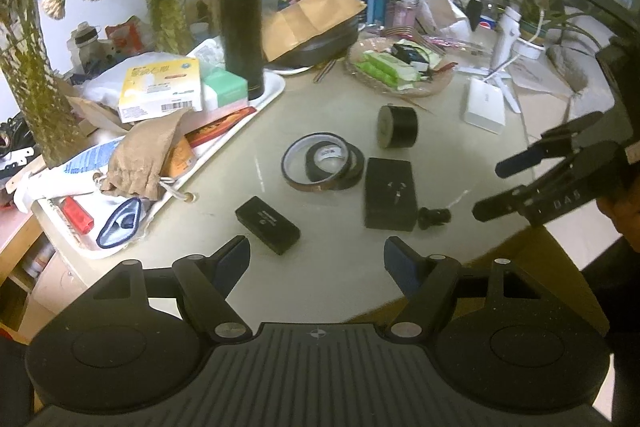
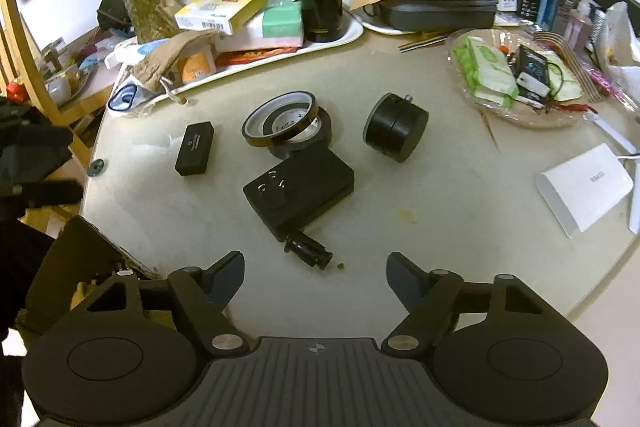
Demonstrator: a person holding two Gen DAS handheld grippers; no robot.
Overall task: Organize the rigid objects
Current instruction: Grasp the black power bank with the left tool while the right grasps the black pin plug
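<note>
Clearly the right gripper [image 2: 315, 277] is the nearer one to the small black connector [image 2: 308, 249], which lies on the table [image 2: 440, 227] just at 12 o'clock from the gap between its fingers, touching the near corner of the black adapter [image 2: 300, 187]. The connector's long axis runs from about 10 to 4 o'clock, its narrow end pointing to 4. Both grippers are partly open and hold nothing; the left gripper [image 1: 317, 259] has the small black box [image 1: 267, 225] at 11 o'clock.
</note>
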